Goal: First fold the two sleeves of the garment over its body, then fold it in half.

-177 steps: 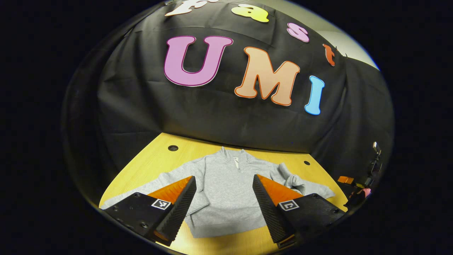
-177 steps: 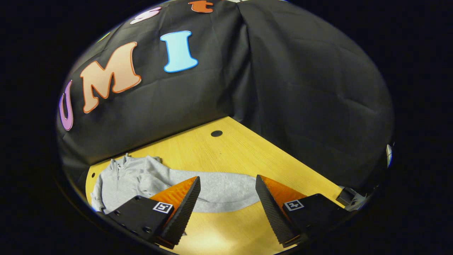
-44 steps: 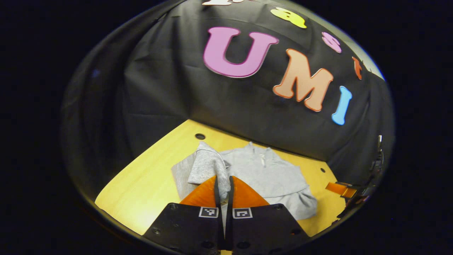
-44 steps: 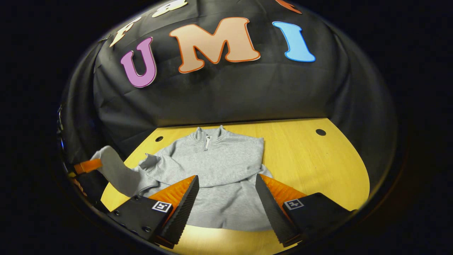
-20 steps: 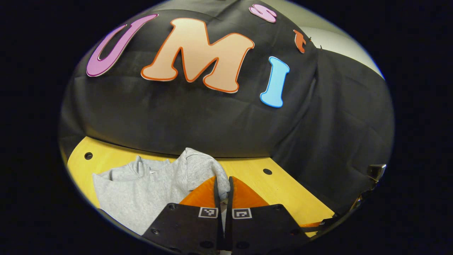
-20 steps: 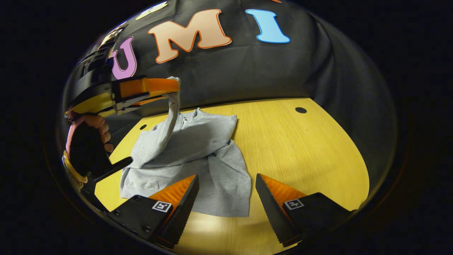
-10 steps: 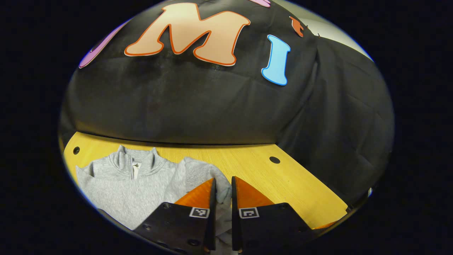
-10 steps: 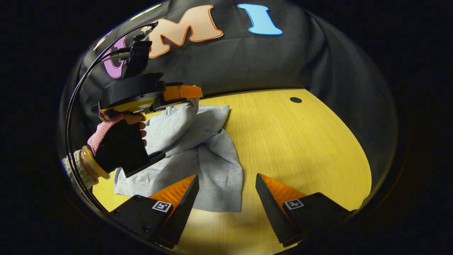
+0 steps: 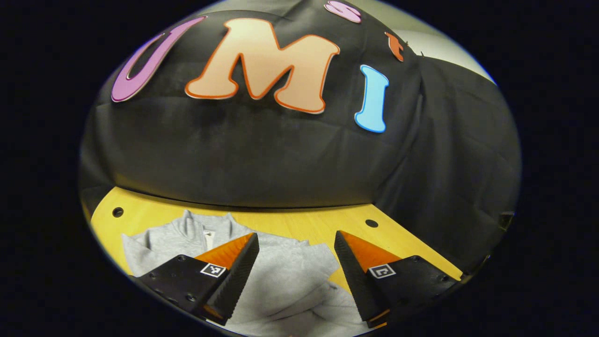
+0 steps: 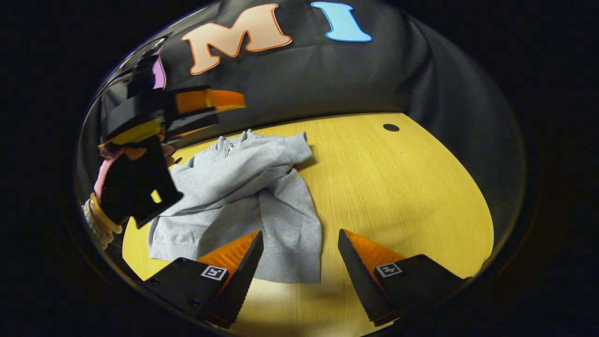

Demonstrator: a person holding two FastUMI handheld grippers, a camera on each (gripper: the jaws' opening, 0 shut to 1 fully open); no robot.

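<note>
Lying flat on the yellow wooden table [image 10: 398,187], the grey sweatshirt [image 10: 243,196] is seen in the right gripper view with both sleeves [image 10: 276,161] crossed over its body and its zip collar [image 10: 231,140] toward the black cloth wall [image 10: 374,75]. Round holes [image 10: 390,127] are cut into the tabletop near the wall. The right gripper [image 10: 299,255] is held above the near edge of the table with its fingers spread wide and nothing between them; the hem of the sweatshirt is partly covered by its left finger. The left gripper [image 10: 220,105] is seen blurred at the left of that view, raised above the sweatshirt and apart from it, held by a gloved hand [image 10: 133,180] whose cuff is cut off at the edge. In the left gripper view, the left gripper [image 9: 296,255] is shown with its fingers spread wide and empty above the sweatshirt [image 9: 285,276], whose lower part is cut off. Small square black-and-white markers [image 9: 381,270] are carried on the fingers; no readable writing can be made out on them.
</note>
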